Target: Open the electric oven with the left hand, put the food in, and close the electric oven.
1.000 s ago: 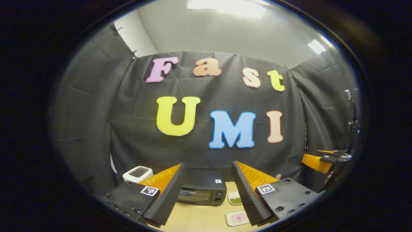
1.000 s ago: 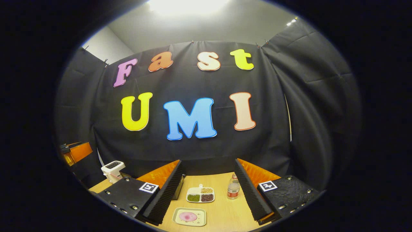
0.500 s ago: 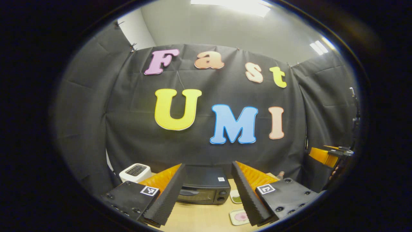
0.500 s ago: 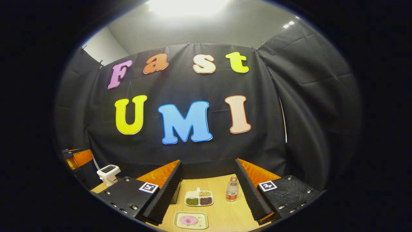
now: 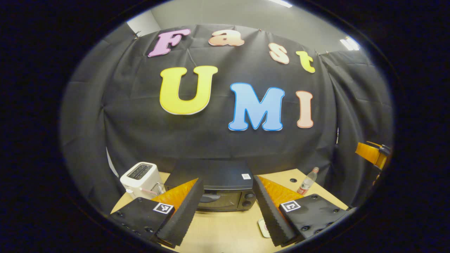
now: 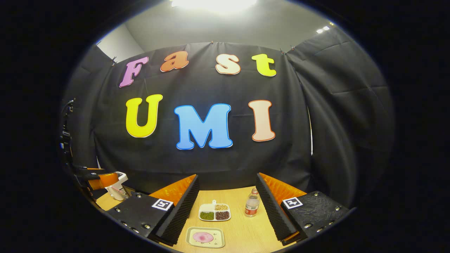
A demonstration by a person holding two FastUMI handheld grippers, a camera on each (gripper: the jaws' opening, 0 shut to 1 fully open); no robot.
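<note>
Black cloth backs a wooden table [image 5: 225,228] where the oven [image 5: 214,188], door closed, sits straight ahead of the left gripper [image 5: 226,214], whose fingers are spread wide and hold nothing. Its handle [image 5: 207,198] runs crosswise between them, so the left gripper looks nearer. A toaster [image 5: 140,177] stands just left of the oven. The right gripper [image 6: 225,211], equally wide and empty, faces the food plate [image 6: 205,237], a divided tray [image 6: 214,212] and a bottle [image 6: 252,206].
</note>
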